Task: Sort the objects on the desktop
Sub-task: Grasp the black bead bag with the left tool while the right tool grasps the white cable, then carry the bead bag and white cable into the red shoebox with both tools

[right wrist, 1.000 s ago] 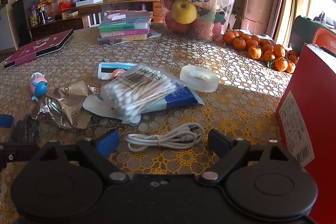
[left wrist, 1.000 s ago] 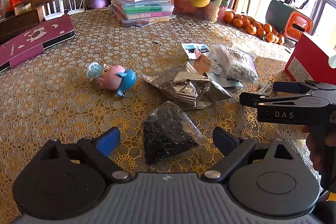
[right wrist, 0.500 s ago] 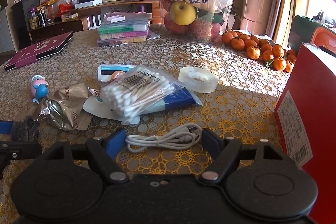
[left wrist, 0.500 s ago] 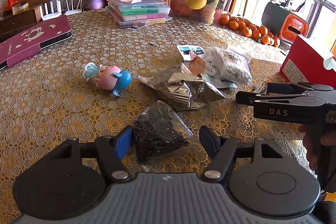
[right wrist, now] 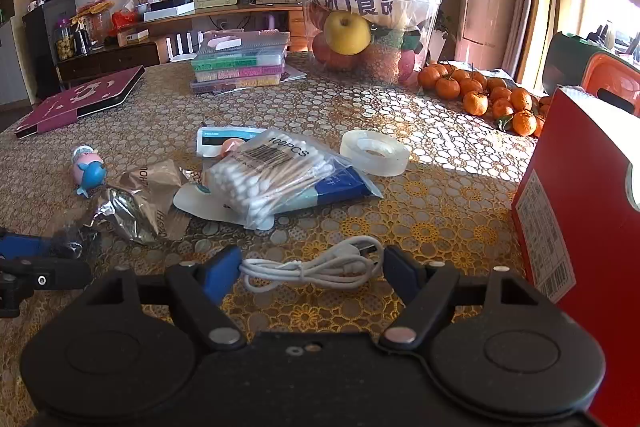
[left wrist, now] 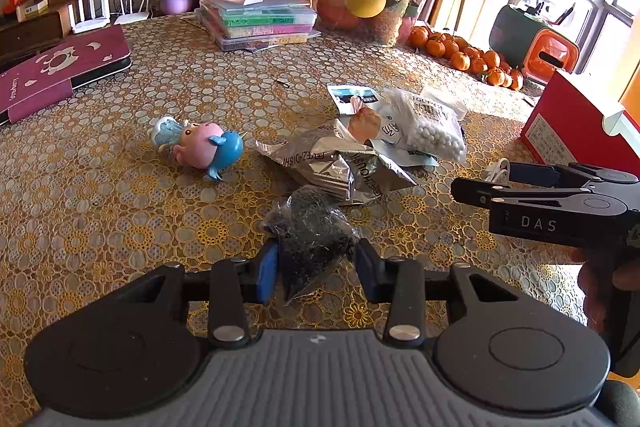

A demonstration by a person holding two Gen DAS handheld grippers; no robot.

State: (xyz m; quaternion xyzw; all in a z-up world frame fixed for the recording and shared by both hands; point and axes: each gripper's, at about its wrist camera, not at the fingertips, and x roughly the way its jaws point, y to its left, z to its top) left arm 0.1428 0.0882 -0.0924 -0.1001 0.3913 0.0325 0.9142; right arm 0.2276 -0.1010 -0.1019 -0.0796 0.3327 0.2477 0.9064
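The left tool (left wrist: 316,269) is seen closed on a clear bag of black bits (left wrist: 310,235). Only the right wrist view shows the right tool (right wrist: 312,269) part-open around a white cable (right wrist: 310,265), ungripped, and a tape roll (right wrist: 374,153) on the table (right wrist: 440,195).

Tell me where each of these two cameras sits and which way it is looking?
Left wrist view: sits on the left gripper, looking along its fingers at a small black-filled bag; the right gripper and a hand show.
Right wrist view: sits on the right gripper, looking at a white cable; the left gripper's tip shows at left.
Both show the cotton swabs and the toy figure.
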